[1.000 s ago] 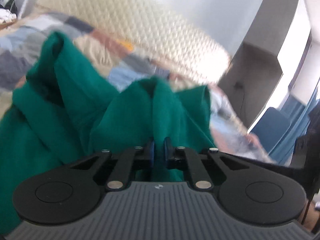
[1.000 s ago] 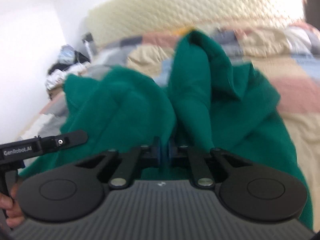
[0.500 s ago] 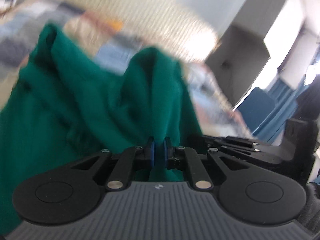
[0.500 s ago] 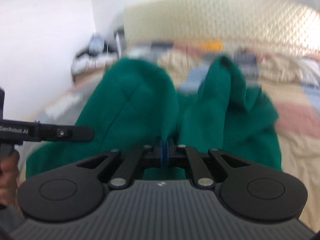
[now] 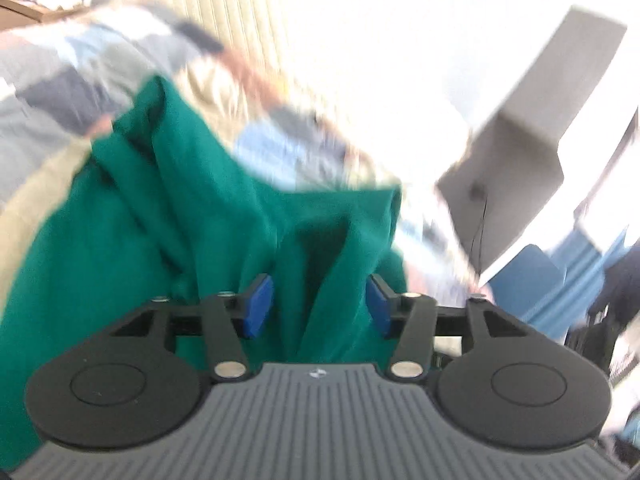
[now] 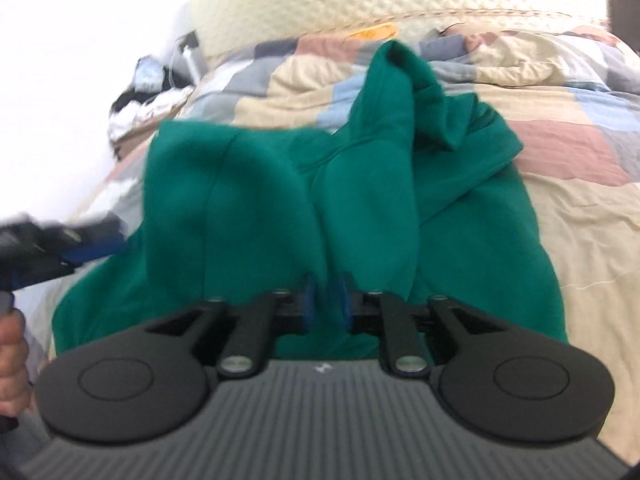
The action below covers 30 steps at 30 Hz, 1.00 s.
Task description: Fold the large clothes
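A large green garment (image 5: 180, 220) lies bunched in loose folds on the patchwork quilt (image 5: 60, 80). My left gripper (image 5: 319, 306) is low over its near edge; its jaws are opening, and a fold of green cloth stands between the blue pads (image 5: 260, 304) without being pressed. In the right wrist view the same green garment (image 6: 380, 200) spreads across the bed, one part peaking toward the headboard. My right gripper (image 6: 327, 304) is opening too, pads a little apart with a thin fold between them. The left gripper (image 6: 40, 248) shows blurred at the left edge.
The quilt (image 6: 560, 152) covers the bed up to a cream padded headboard (image 6: 400, 0). A hand (image 6: 12, 360) holds the left tool's handle. Clutter (image 6: 148, 80) sits beside the bed's far left corner. A grey cabinet (image 5: 540, 140) and a blue chair (image 5: 532, 276) stand to the right.
Both grippers were shut on raised folds of the green garment; now their jaws have parted and the cloth has sunk lower onto the bed. Both views have shifted sideways.
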Motion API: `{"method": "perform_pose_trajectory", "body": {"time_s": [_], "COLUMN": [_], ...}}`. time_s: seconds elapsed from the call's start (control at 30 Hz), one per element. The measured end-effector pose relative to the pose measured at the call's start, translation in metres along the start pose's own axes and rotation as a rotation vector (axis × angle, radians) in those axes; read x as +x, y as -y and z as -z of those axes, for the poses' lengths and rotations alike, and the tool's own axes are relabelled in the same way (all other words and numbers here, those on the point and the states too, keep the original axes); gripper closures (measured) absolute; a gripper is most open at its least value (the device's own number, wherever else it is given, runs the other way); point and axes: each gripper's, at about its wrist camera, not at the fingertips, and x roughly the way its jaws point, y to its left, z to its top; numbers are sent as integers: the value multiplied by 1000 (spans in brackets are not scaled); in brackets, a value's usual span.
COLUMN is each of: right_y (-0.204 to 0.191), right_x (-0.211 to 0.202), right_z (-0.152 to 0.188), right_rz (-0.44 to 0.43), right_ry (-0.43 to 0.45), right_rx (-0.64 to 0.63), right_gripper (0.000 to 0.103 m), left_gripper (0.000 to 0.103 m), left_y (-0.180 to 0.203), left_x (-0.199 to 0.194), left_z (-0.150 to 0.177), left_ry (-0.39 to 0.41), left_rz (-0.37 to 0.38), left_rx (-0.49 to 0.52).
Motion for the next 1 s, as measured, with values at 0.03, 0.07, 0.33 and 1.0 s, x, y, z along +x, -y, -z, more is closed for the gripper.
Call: {"method": "perform_pose_trajectory", "body": {"time_s": [0.03,0.07,0.33,1.0], "right_y": [3,5,7,-25], "right_x": [-2,-4,2,73], "right_z": [-2,-3,-12,13], "right_rz": [-14,-30,-150,15], "right_ry": [21,42,181,-117], "right_rx": [22,45,168,-84], "right_gripper": [55,53,54,84], "left_gripper": [45,45,45,66], "left_y": [-3,-6,-8,-11], "left_x": [1,2,37,112], "left_z": [-5,-8,-25,29], "left_ry": [17,37,168,-269], "left_rz": [2,-2,-9,-225], "left_rx": [-11,-20,26,132]}}
